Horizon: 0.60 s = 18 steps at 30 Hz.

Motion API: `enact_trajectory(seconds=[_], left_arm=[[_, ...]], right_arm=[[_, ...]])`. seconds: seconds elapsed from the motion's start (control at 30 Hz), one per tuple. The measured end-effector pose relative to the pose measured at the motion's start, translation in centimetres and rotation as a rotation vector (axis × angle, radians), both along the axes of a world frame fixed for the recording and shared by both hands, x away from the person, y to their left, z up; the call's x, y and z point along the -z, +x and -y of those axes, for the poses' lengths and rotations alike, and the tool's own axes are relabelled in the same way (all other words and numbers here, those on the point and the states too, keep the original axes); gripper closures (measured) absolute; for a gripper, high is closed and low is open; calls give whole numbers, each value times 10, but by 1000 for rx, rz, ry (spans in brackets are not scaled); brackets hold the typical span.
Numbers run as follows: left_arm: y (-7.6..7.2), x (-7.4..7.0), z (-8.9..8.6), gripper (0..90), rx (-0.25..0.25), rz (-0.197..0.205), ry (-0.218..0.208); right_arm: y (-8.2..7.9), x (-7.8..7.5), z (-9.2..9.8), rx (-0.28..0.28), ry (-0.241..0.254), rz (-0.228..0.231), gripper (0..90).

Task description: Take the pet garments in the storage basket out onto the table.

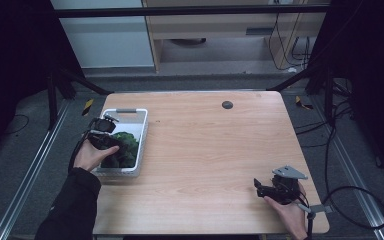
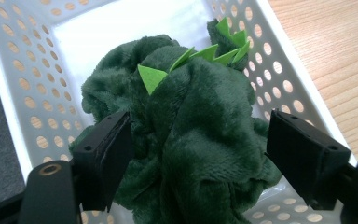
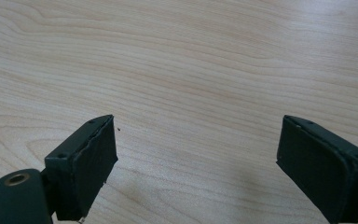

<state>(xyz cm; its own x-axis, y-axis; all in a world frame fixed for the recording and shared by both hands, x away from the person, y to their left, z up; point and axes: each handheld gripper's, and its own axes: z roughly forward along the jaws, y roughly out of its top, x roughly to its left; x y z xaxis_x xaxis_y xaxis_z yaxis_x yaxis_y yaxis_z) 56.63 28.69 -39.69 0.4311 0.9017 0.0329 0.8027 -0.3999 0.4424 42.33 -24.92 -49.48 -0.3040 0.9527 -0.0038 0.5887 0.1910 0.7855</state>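
Observation:
A dark green plush toy [image 1: 125, 146] with light green felt spikes [image 2: 209, 51] lies in a white perforated basket [image 1: 143, 131] at the table's left edge. My left gripper [image 1: 109, 142] hangs over the basket, open. Its jaws straddle the plush [image 2: 200, 116]: the left jaw touches the fabric and the right jaw stands just off it. My right gripper [image 1: 258, 187] rests near the table's front right corner, open, with nothing but bare wood [image 3: 191, 70] between its jaws [image 3: 198, 140].
A small black round cap [image 1: 227, 104] sits in the wooden table [image 1: 215, 150] near its far edge. The basket wall [image 2: 279, 70] runs close beside the left gripper's right jaw. Cables [image 1: 350, 195] trail on the floor at the right.

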Motion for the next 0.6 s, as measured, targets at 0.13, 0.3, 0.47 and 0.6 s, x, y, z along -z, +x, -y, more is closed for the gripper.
enact_trajectory(seconds=[0.13,0.3,0.47,0.6], left_arm=[[2,5,1,251,3,-21,3],[4,10,-1,292,1,-44,3],[6,15,-2,342,-2,-68,10],[9,18,-2,377,-11,-83,13]], right_arm=[[0,0,0,-3,-2,-1,119],[0,1,-1,-6,-4,-5,118],[0,1,-2,-7,2,-13,116],[1,1,-1,-11,0,-13,115]])
